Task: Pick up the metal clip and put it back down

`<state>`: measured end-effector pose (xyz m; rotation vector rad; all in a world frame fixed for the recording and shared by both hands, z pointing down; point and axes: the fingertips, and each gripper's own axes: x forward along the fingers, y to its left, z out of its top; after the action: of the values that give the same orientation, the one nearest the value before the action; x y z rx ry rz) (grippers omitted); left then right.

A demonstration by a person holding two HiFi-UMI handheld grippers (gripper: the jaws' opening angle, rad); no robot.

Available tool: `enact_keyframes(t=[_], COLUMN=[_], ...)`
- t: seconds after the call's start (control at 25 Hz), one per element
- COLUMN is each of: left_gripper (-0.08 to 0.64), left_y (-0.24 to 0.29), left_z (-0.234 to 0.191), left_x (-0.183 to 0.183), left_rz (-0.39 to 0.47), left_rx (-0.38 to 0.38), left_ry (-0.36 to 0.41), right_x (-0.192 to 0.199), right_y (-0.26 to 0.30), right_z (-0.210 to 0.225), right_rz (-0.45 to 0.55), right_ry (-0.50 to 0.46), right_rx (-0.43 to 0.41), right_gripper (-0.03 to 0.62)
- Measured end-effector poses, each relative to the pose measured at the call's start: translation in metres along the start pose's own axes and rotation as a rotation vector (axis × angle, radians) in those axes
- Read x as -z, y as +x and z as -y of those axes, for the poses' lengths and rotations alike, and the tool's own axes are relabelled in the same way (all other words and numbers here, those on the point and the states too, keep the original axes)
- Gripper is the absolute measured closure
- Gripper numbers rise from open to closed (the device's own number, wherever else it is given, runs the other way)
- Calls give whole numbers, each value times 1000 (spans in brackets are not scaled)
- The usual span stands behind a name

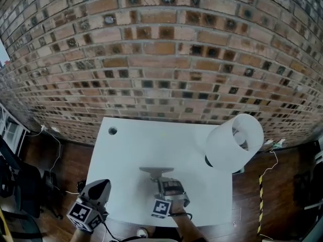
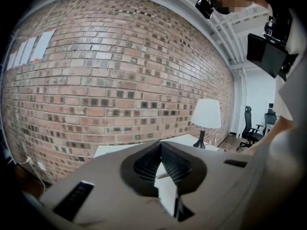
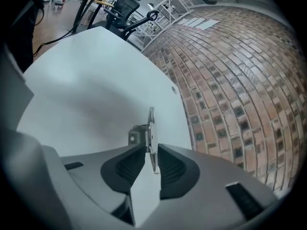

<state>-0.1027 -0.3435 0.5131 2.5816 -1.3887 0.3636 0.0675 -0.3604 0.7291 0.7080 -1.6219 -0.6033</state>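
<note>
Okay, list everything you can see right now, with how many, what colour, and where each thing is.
metal clip: one, silver, on the table near its front middle
table: one, white, against the brick wall
cable hole: one, dark, table's far left corner
lamp: one, white shade on a dark base, table's right side
brick wall: one, reddish brown, behind the table
office chair: one, black, beyond the lamp
floor: dark wood, around the table
left tongs: one, grey, jaws together and empty, by the table's front left corner
right tongs: one, grey, jaws apart with the clip between them
</note>
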Motion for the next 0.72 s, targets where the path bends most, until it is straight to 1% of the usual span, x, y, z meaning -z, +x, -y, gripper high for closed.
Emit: enact_keyframes(t=[0.12,0.2,0.24,0.32,0.36,0.52,0.56,0.64,0.72], left_gripper=[560,560,560,560,560,560,560,560,560], left_y=[-7,-15,-21,-35,-44,-84,-94,-110,-127], left_z=[5,11,15,28,34,46,47,44,42], left_x=[-4,-6,-8,-13,-16,-24,-25,-24,-21], left_rz=[28,44,51,53,57,117,136,183,215], left_rx=[18,31,41,73,89,115,118,118,117], left_ry=[6,6,3,6,14,42,48,74,90], right_x=[10,11,10,11,10,8,7,3,-3], right_y=[-20,-42,-55,-81,-94,-154,-169,-200,-230], right_z=[12,22,27,36,40,52,56,65,70], right_rz=[-32,-27,-14,22,39,103,126,187,264], right_ry=[53,144,212,361,425,628,689,842,998], right_rx=[88,122,137,177,196,258,271,290,297], right_gripper=[503,506,506,532,532,557,562,576,609])
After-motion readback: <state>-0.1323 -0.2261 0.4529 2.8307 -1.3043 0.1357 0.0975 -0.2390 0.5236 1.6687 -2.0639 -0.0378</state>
